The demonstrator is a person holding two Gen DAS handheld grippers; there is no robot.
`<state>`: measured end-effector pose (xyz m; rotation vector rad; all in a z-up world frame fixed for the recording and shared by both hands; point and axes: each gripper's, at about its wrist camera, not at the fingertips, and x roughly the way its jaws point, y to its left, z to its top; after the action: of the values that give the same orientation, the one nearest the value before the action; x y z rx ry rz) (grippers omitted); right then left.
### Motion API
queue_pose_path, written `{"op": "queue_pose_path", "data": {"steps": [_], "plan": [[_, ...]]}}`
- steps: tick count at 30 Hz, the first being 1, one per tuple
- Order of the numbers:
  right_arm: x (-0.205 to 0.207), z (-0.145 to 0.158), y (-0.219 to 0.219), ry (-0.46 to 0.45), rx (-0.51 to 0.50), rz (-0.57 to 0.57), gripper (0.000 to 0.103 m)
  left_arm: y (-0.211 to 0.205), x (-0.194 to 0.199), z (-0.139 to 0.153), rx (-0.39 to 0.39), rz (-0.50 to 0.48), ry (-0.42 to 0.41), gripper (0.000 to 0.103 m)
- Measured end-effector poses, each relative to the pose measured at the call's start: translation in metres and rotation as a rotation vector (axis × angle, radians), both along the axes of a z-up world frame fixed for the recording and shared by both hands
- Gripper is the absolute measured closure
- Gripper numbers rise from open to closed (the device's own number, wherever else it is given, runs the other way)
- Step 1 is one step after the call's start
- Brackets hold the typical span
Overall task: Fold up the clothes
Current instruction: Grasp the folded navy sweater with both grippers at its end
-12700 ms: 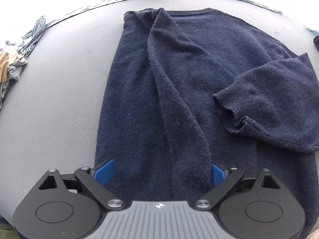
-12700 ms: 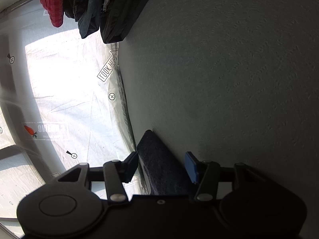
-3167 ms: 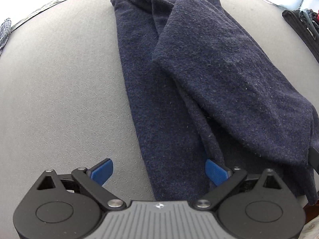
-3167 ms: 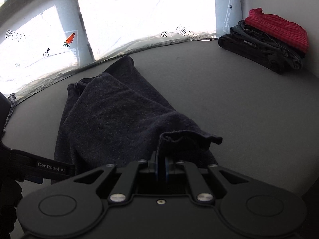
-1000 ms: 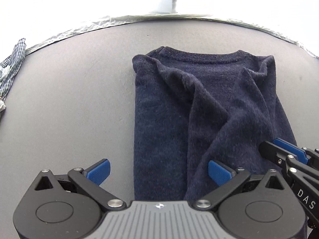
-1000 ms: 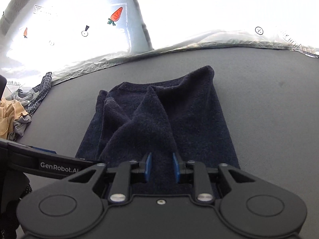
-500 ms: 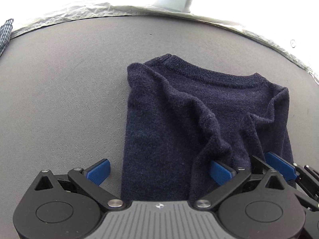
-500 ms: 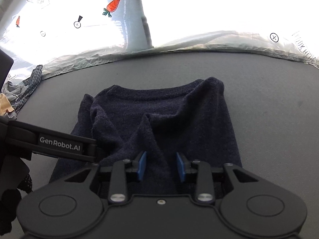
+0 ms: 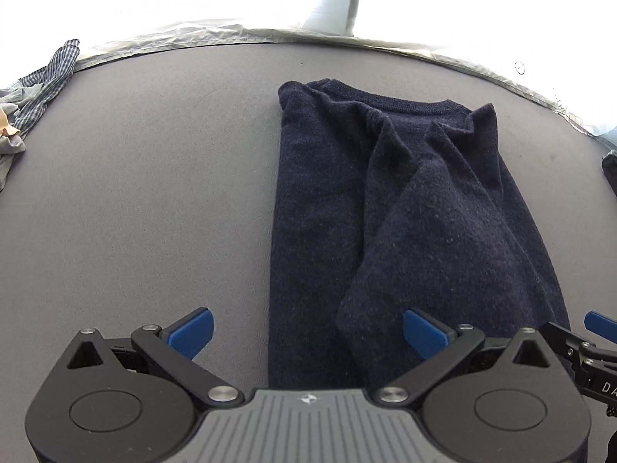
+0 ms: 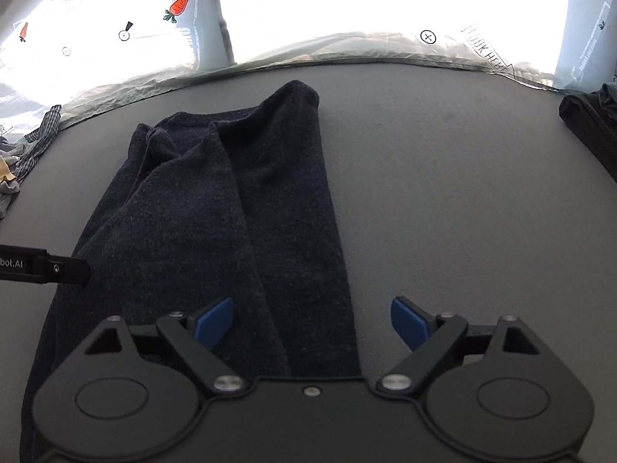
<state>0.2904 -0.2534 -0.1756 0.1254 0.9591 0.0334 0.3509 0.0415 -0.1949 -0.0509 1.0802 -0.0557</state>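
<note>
With both sleeves folded in, the navy sweater (image 9: 405,208) lies lengthwise mid-table (image 9: 154,193); the left gripper (image 9: 308,332) gapes empty, the right gripper (image 10: 312,322) has just opened off it, so the hem-to-collar fold likely follows.

Grey tabletop (image 9: 154,193): navy sweater (image 9: 405,212) folded lengthwise at centre; checked cloth heap (image 9: 42,81) at left edge; dark garments (image 10: 590,127) at right edge.

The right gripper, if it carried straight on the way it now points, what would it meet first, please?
Most likely the navy sweater: the open right gripper points down at its right edge, with grey table just beside it.
</note>
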Motion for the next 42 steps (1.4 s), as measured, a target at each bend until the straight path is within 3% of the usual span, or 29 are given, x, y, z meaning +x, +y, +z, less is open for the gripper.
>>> {"op": "queue_pose_path", "data": {"steps": [5,11,14,16,19,22,28,30,34,37,40,42], "plan": [[-0.059,-0.011,-0.033,0.036,0.191,-0.051,0.013,0.01,-0.057,-0.012,-0.014,0.034,0.06,0.0],[-0.095,-0.014,-0.058,0.065,0.385,-0.061,0.016,0.016,-0.101,-0.028,-0.094,0.062,0.103,0.0],[-0.112,-0.018,-0.068,0.073,0.481,-0.074,0.028,0.015,-0.119,-0.029,-0.135,0.035,0.103,0.0],[-0.122,-0.022,-0.075,0.094,0.545,-0.091,0.042,0.015,-0.133,-0.03,-0.179,0.01,0.104,0.001],[-0.137,-0.034,-0.089,0.129,0.685,-0.134,0.051,0.017,-0.152,-0.031,-0.252,-0.027,0.09,0.003],[-0.148,-0.045,-0.099,0.155,0.783,-0.173,0.064,0.023,-0.164,-0.031,-0.348,-0.045,0.093,0.009],[-0.157,-0.063,-0.104,0.207,0.953,-0.206,0.067,0.054,-0.173,-0.04,-0.55,0.033,0.109,0.033],[-0.157,-0.066,-0.104,0.212,0.973,-0.211,0.067,0.06,-0.174,-0.042,-0.564,0.038,0.116,0.049],[-0.155,-0.068,-0.104,0.215,0.989,-0.232,0.067,0.068,-0.178,-0.046,-0.58,0.047,0.125,0.064],[-0.151,-0.063,-0.099,0.203,0.931,-0.233,0.073,0.066,-0.179,-0.046,-0.573,0.051,0.119,0.062],[-0.141,-0.054,-0.088,0.193,0.84,-0.176,0.073,0.049,-0.181,-0.04,-0.501,-0.023,0.079,0.042],[-0.136,-0.054,-0.084,0.194,0.825,-0.161,0.075,0.037,-0.183,-0.036,-0.444,-0.07,0.047,0.042]]}}
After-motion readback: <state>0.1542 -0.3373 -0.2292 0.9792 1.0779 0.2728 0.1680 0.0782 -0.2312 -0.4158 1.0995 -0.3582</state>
